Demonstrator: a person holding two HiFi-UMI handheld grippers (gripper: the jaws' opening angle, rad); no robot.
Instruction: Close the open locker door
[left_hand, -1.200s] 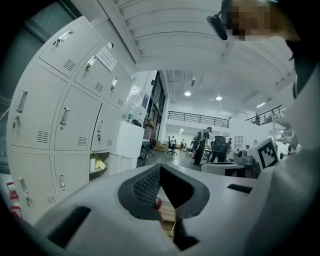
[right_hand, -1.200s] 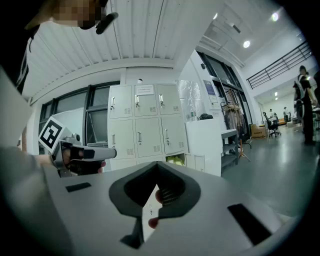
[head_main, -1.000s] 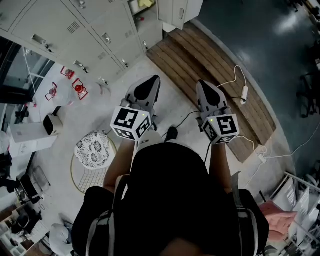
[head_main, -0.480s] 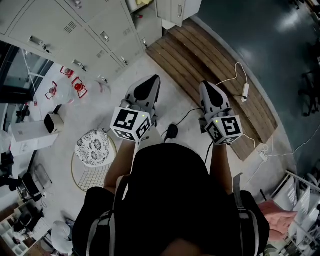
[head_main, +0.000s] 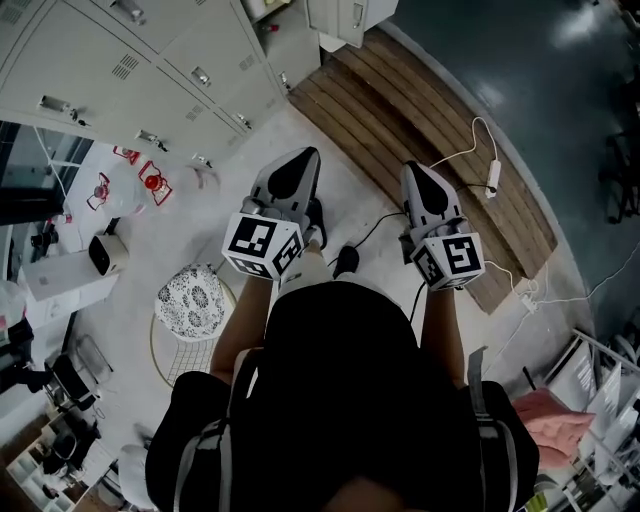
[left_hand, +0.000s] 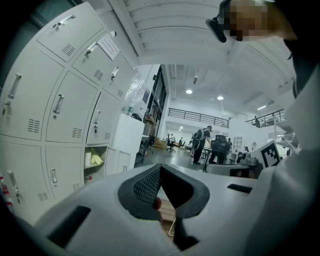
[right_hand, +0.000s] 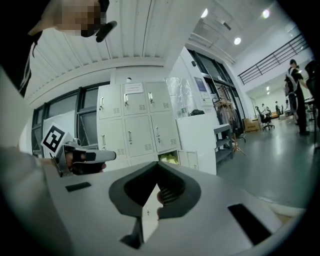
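Head view: locker bank (head_main: 120, 70) cut off by top & left edges. Open locker door (head_main: 345, 15) shows only its lower bit at the top edge, its compartment mostly out of frame. Person's torso (head_main: 340, 400) hides the legs & the floor beneath. Right gripper (head_main: 417, 172) covers part of the wooden platform (head_main: 380, 90). Left gripper view: yellow stuff (left_hand: 96, 159) on the open locker's shelf too small to ID; distant people (left_hand: 200, 145) just silhouettes. Gripper's own body blocks the lower frame.

Slatted wooden platform (head_main: 420, 110), white charger cable (head_main: 492, 176), patterned stool (head_main: 190, 297)
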